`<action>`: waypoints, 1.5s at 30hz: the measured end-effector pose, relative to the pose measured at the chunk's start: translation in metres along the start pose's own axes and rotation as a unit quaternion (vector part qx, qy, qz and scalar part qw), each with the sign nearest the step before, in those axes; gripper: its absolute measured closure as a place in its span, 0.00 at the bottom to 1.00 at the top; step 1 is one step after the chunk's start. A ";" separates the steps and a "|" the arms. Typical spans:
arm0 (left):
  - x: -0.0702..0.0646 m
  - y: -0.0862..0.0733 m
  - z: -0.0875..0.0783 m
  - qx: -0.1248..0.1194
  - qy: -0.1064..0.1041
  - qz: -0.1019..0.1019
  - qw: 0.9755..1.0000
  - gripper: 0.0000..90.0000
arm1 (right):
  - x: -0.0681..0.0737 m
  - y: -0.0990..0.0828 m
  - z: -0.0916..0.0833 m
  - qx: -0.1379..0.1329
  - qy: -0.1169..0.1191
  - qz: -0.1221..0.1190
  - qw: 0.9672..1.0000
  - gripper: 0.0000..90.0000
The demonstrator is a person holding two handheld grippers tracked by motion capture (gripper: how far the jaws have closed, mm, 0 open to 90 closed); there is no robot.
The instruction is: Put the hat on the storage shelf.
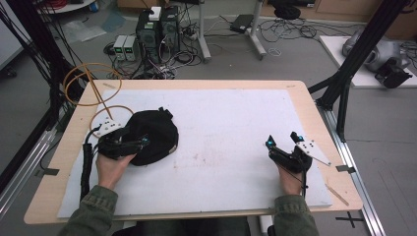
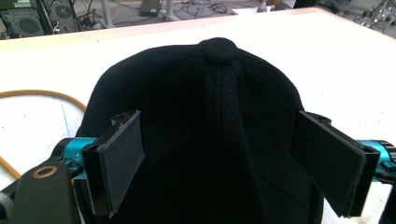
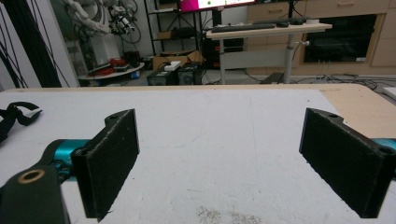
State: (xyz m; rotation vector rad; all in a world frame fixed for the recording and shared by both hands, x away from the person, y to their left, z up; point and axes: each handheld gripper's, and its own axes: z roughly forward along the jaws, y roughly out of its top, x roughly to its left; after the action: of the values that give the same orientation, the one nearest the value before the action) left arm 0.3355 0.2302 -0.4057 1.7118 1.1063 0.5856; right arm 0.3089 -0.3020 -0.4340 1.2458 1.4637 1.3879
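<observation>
High view is showing the black cap (image 1: 153,136) lying on the white tabletop (image 1: 221,128) in the left half of the frame, with the left tool (image 1: 140,142) reaching over its near edge. In the left gripper view the cap (image 2: 205,140) is filling the space between the two black jaws, which are standing wide apart on either side of the crown, and the button on top is pointing away from the camera. The pads are not yet pressing the cloth, as far as one can see.

The right tool (image 1: 281,139) is resting low in the right part of the high view, well apart from the cap, its jaws also wide and holding nothing.

The risk from here, in my judgement, is that the soft cloth is folding or slipping when the jaws are closing, so the left tool may be pinching only a loose wrinkle and the cap may be dropping when lifted. The wide crown may also be pushing out of the grip.

The brim of the cap is hard to make out, because everything is black. The strap at the upper edge of the cap is too small to read clearly.
</observation>
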 end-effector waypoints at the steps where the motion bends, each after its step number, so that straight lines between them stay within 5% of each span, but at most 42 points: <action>1: 0.000 0.001 0.001 0.001 0.001 -0.001 1.000 0.20 | 0.000 0.000 0.000 0.000 0.001 0.001 1.000 0.12; 14: -0.007 0.001 0.003 0.016 0.021 0.014 1.000 0.31 | 0.000 0.000 0.000 -0.001 0.001 0.010 1.000 0.12; 19: -0.009 0.001 0.000 0.000 0.010 0.011 1.000 0.68 | -0.001 0.000 0.001 0.005 0.002 0.013 1.000 0.12; 24: -0.005 -0.001 0.002 0.010 0.003 -0.005 1.000 0.87 | -0.001 0.000 0.002 0.003 0.003 0.016 1.000 0.12; 26: -0.005 -0.001 0.002 0.010 0.005 0.005 1.000 0.96 | -0.001 0.000 0.002 0.002 0.002 0.016 1.000 0.12; 29: -0.008 -0.002 0.001 0.010 0.014 0.024 1.000 0.96 | -0.001 0.000 0.002 0.004 0.002 0.018 1.000 0.12; 45: -0.013 -0.002 -0.004 -0.003 0.019 0.044 0.999 0.97 | -0.001 0.000 0.002 0.004 0.006 0.016 1.000 0.13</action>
State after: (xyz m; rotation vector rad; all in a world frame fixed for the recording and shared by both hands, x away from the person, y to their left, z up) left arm 0.3263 0.2210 -0.4044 1.7571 1.0586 0.6779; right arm 0.3110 -0.3021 -0.4347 1.2737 1.4655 1.4145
